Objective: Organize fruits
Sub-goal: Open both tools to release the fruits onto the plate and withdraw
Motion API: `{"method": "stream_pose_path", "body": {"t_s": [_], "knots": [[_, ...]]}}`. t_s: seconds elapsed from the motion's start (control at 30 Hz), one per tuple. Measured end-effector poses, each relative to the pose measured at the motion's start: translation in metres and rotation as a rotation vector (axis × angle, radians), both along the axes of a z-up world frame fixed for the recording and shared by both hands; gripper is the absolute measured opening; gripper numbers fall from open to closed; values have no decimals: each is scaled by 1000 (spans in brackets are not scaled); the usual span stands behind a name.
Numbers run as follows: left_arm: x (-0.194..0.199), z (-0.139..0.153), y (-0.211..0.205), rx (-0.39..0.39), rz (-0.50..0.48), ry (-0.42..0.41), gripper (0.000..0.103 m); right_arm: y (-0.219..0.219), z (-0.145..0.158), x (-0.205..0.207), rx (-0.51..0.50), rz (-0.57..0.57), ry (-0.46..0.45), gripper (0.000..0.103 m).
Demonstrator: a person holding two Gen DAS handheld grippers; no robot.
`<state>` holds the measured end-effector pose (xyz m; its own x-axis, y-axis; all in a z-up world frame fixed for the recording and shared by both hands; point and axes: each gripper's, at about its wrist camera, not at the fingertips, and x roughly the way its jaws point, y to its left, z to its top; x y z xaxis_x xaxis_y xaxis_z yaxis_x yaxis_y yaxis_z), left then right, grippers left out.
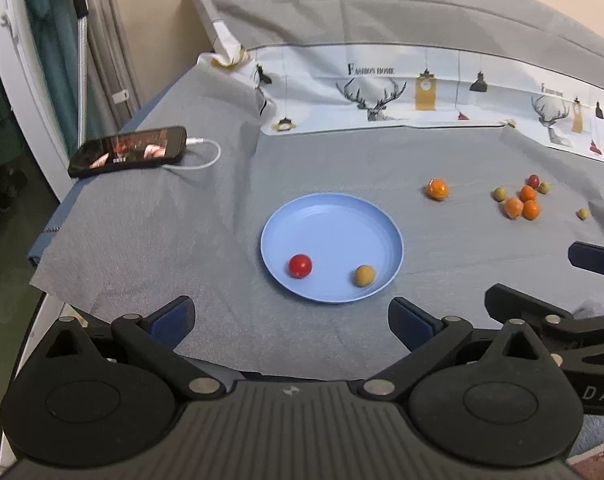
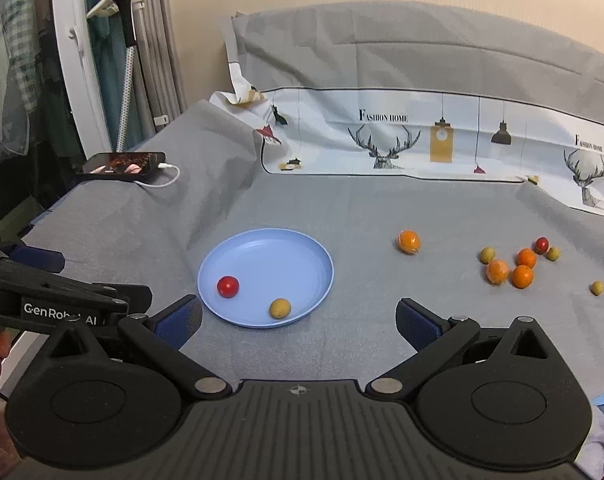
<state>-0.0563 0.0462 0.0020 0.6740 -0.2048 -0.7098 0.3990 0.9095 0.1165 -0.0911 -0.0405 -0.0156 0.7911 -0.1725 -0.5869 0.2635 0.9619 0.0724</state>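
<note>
Fruits (image 1: pixel 300 266) small, round, plate (image 1: pixel 302 216) smooth blue

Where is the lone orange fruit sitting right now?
In both views the lone orange fruit lies on the grey cloth, between the blue plate and the fruit cluster to its right.

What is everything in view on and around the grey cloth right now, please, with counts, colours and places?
plate: one, light blue, middle of the grey cloth
red fruit on plate: one
yellow-green fruit on plate: one
orange fruit: four, one alone right of the plate, three clustered further right
loose red fruit: one, behind the cluster
loose yellow-green fruit: three, around the cluster
phone: one, black, screen lit, far left, white cable plugged in
printed cloth: one, white with deer, at the back
left gripper: fingers open, empty
right gripper: fingers open, empty
</note>
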Motion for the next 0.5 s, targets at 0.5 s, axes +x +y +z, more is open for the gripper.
{"method": "stream_pose_path", "body": {"t_s": [0.5], "knots": [[-13, 13, 8, -6, -8, -39, 103, 10, 11, -11, -11, -6, -18, 102]]}}
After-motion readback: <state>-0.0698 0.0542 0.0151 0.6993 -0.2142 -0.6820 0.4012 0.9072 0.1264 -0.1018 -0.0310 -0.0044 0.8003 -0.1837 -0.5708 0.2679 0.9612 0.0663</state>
